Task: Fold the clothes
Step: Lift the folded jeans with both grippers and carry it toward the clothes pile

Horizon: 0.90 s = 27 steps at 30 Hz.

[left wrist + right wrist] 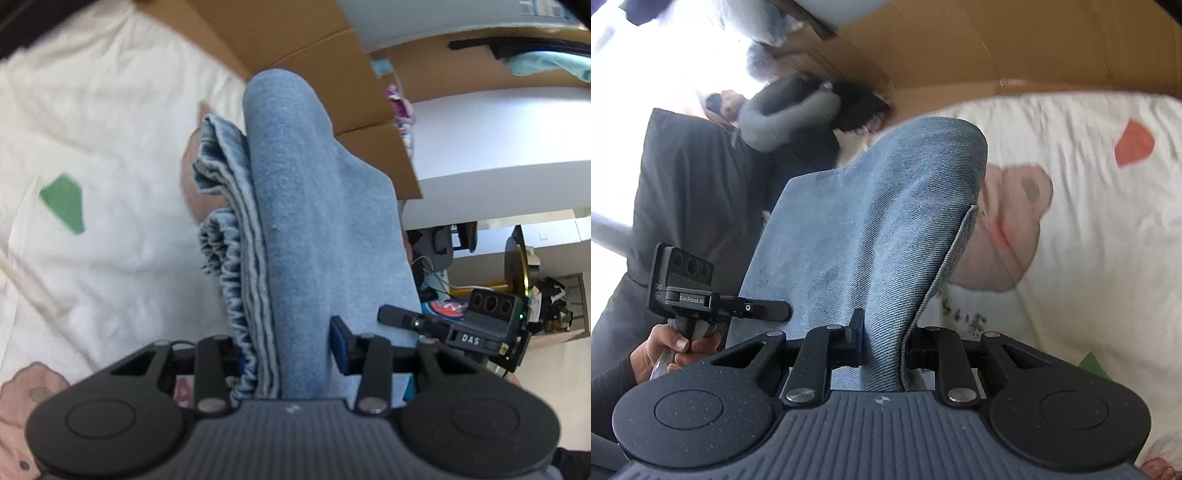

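- One white bed sheet (110, 110) was seen spread beneath everything, printed with shapes: one green patch (63, 203) was counted in the left wrist view, and one orange-red patch (1134, 143) and one pink bear figure (1008, 236) in the right wrist view.
- Brown cardboard (295, 40) was seen standing along the far edge of the sheet in both views; the number of boxes could not be told.
- One garment was counted, a pair of light-blue jeans (317, 229), folded into a thick bundle and held up off the sheet between the two tools. Layered hems and a gathered waistband were shown along its left side in the left wrist view.
- One dark bag or cushion (694, 199) was seen beyond the side edge of the sheet in the right wrist view, with one grey neck pillow (790, 114) lying against its top.
- Two grippers were counted. The left gripper (291, 354) was seen pinching the jeans, its jaws pressed onto the stacked denim layers.
- The right gripper (882, 347) was likewise seen clamped on the jeans (871, 221), a fold of denim being squeezed between its jaws.
- One hand (670, 349) was seen at the lower left of the right wrist view, wrapped round the handle of the left tool.
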Available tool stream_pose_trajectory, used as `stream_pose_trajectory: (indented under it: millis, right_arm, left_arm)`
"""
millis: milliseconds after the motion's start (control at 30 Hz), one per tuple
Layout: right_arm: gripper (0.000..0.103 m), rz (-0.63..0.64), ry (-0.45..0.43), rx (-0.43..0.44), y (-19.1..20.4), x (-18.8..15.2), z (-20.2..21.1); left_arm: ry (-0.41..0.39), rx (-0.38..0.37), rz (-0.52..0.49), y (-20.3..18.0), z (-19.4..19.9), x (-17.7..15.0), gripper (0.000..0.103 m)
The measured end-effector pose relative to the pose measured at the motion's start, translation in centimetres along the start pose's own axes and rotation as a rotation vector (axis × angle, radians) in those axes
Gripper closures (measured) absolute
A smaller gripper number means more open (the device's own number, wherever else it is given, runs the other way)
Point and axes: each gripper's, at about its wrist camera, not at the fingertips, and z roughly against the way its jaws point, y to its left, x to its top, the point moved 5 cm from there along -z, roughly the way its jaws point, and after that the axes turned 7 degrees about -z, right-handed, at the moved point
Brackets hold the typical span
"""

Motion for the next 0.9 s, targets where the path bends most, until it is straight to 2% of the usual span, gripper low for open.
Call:
stream_pose_trajectory:
  millis: [233, 500, 900]
  right_arm:
    - [0.084, 0.028, -0.073, 0.008, 5.0, 2.3, 6.3]
    - [0.084, 0.068, -0.145, 0.001, 10.2, 4.2, 14.3]
    - [0.084, 0.083, -0.242, -0.015, 14.2, 6.1, 25.8]
  left_arm:
    - [-0.025, 0.021, -0.072, -7.7, 4.0, 2.5, 0.059]
    - [-0.056, 0.021, -0.126, -16.1, 6.9, 4.4, 0.060]
    - [-0.095, 0.025, -0.220, -27.6, 8.5, 5.2, 0.060]
